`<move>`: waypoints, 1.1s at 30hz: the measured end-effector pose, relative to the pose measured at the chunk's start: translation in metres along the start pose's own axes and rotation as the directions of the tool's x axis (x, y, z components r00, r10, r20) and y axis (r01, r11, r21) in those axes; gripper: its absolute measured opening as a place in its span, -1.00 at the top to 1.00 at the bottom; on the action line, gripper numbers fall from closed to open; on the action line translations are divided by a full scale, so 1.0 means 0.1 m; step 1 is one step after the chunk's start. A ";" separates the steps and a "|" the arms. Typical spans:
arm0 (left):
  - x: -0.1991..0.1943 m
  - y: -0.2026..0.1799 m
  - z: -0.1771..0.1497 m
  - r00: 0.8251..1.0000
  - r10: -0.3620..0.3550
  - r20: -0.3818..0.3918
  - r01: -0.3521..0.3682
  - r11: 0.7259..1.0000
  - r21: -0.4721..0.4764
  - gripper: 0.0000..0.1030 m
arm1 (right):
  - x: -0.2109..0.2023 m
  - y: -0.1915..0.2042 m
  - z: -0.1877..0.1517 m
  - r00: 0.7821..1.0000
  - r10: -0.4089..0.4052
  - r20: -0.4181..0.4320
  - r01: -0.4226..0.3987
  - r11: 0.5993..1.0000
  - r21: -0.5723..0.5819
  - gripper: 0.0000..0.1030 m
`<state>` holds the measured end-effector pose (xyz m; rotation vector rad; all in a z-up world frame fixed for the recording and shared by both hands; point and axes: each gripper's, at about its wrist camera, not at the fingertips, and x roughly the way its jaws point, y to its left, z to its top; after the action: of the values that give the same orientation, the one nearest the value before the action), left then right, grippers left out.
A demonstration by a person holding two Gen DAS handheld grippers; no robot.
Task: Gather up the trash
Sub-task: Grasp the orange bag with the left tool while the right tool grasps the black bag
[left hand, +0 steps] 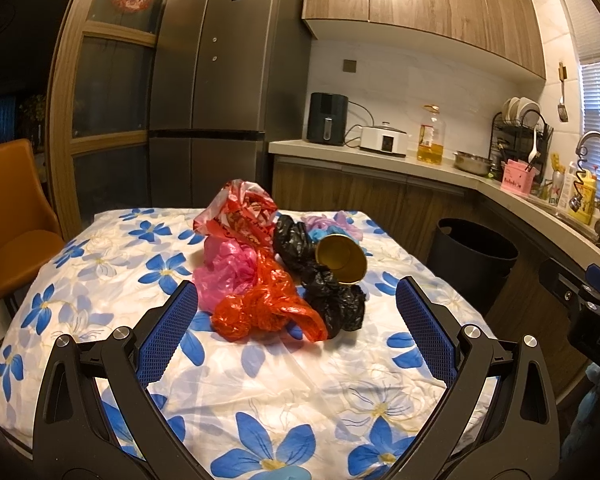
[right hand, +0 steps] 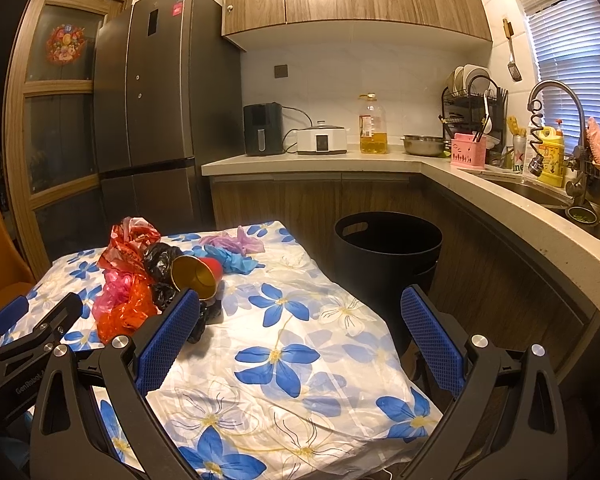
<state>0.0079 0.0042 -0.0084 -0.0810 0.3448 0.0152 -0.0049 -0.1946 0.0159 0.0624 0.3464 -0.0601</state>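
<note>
The orange plastic bag point(left hand: 268, 312) lies mid-frame, dead ahead between the left hand-held gripper point(left hand: 298, 320) pads (both hand-held grippers gape, empty).

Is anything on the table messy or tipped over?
Yes. A gold cup lies tipped on its side among crumpled plastic bags heaped on the flowery tablecloth. Nothing looks spilled.
</note>
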 end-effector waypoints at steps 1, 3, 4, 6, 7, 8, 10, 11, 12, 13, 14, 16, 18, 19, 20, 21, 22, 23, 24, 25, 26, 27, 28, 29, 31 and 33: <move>0.02 0.02 -0.02 1.000 0.002 0.001 -0.002 1.000 -0.002 -0.89 | 0.03 0.00 -0.01 1.000 0.006 -0.001 -0.006 1.000 0.000 -0.90; 0.08 0.07 -0.05 1.000 0.011 0.002 -0.011 1.000 -0.012 -0.89 | 0.10 0.01 -0.04 1.000 0.019 0.000 -0.019 1.000 0.000 -0.90; 0.12 0.10 -0.08 1.000 0.013 0.001 -0.013 1.000 -0.019 -0.89 | 0.14 0.02 -0.06 1.000 0.025 -0.002 -0.025 1.000 -0.001 -0.90; 0.20 0.16 -0.12 1.000 0.022 -0.005 -0.023 0.999 -0.035 -0.89 | 0.22 0.03 -0.09 0.999 0.044 -0.005 -0.044 0.999 -0.003 -0.90; 0.24 0.19 -0.14 1.000 0.024 -0.006 -0.024 0.999 -0.040 -0.89 | 0.26 0.05 -0.11 0.998 0.055 -0.007 -0.055 0.998 -0.005 -0.90; 0.29 0.21 -0.17 1.000 0.025 -0.008 -0.026 0.999 -0.045 -0.89 | 0.31 0.06 -0.13 0.998 0.066 -0.011 -0.066 0.998 -0.005 -0.89; 0.39 0.23 -0.22 0.999 0.034 -0.009 -0.035 0.998 -0.048 -0.89 | 0.43 0.09 -0.17 0.995 0.097 -0.021 -0.097 0.995 -0.002 -0.89; 0.43 0.24 -0.25 0.999 0.035 -0.008 -0.035 0.998 -0.049 -0.89 | 0.49 0.10 -0.19 0.994 0.109 -0.027 -0.109 0.994 0.001 -0.89; 0.49 0.25 -0.27 0.999 0.035 -0.008 -0.036 0.998 -0.049 -0.89 | 0.53 0.11 -0.20 0.992 0.119 -0.028 -0.119 0.993 0.003 -0.89; 0.54 0.25 -0.28 0.999 0.036 -0.010 -0.037 0.998 -0.049 -0.88 | 0.58 0.12 -0.22 0.991 0.130 -0.028 -0.130 0.992 0.003 -0.89; 0.61 0.25 -0.30 0.999 0.035 -0.013 -0.036 0.998 -0.050 -0.88 | 0.61 0.13 -0.23 0.990 0.136 -0.026 -0.136 0.991 0.002 -0.89; 0.73 0.24 -0.31 0.999 0.035 -0.023 -0.036 0.998 -0.050 -0.81 | 0.68 0.16 -0.24 0.988 0.157 -0.015 -0.157 0.988 -0.001 -0.89; 0.87 0.22 -0.32 0.999 0.042 -0.033 -0.044 0.998 -0.040 -0.73 | 0.74 0.19 -0.25 0.985 0.170 0.004 -0.170 0.985 -0.010 -0.89; 0.94 0.21 -0.32 0.998 0.043 -0.040 -0.044 0.998 -0.034 -0.67 | 0.78 0.21 -0.26 0.983 0.182 0.009 -0.181 0.983 -0.013 -0.89; 1.04 0.20 -0.32 0.997 0.041 -0.060 -0.043 0.999 -0.030 -0.64 | 0.83 0.23 -0.26 0.981 0.194 0.008 -0.193 0.981 -0.013 -0.88; 1.10 0.20 -0.33 0.997 0.039 -0.072 -0.041 0.999 -0.031 -0.56 | 0.86 0.24 -0.26 0.979 0.203 0.008 -0.203 0.979 -0.011 -0.87; 1.16 0.21 -0.34 0.995 0.040 -0.089 -0.043 0.999 -0.031 -0.43 | 0.90 0.25 -0.27 0.977 0.213 0.006 -0.213 0.977 -0.009 -0.82; 1.24 0.21 -0.36 0.993 0.039 -0.112 -0.043 0.999 -0.027 -0.38 | 0.94 0.27 -0.27 0.975 0.222 0.002 -0.222 0.975 -0.008 -0.80; 1.29 0.22 -0.37 0.990 0.044 -0.131 -0.047 0.999 -0.021 -0.36 | 1.00 0.29 -0.29 0.972 0.237 -0.005 -0.237 0.972 -0.007 -0.80; 1.34 0.22 -0.39 0.987 0.049 -0.150 -0.053 0.998 -0.016 -0.34 | 1.03 0.30 -0.30 0.969 0.247 -0.008 -0.247 0.969 -0.006 -0.80; 1.39 0.24 -0.42 0.984 0.034 -0.176 -0.038 0.999 -0.017 -0.32 | 1.08 0.32 -0.32 0.966 0.257 -0.016 -0.257 0.966 -0.004 -0.80; 1.41 0.24 -0.43 0.983 0.023 -0.184 -0.028 0.999 -0.021 -0.17 | 1.12 0.34 -0.34 0.964 0.267 -0.022 -0.267 0.964 -0.002 -0.79; 1.43 0.26 -0.45 0.981 0.020 -0.193 -0.025 0.999 -0.022 -0.09 | 1.16 0.37 -0.36 0.962 0.272 -0.026 -0.273 0.962 -0.004 -0.77; 1.43 0.27 -0.46 0.980 0.020 -0.198 -0.024 0.999 -0.021 -0.05 | 1.21 0.40 -0.38 0.959 0.282 -0.039 -0.282 0.959 -0.004 -0.75; 1.41 0.30 -0.46 0.981 0.005 -0.192 -0.011 1.000 -0.030 0.27 | 1.28 0.45 -0.42 0.951 0.305 -0.057 -0.306 0.952 -0.003 -0.64; 1.41 0.33 -0.47 0.982 -0.013 -0.190 0.005 0.999 -0.044 0.45 | 1.35 0.54 -0.46 0.944 0.322 -0.070 -0.323 0.946 -0.016 -0.56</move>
<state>0.1241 0.0333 -0.1028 -0.1273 0.5359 0.0061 0.1096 -0.1441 -0.0710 0.0940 0.3999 0.2724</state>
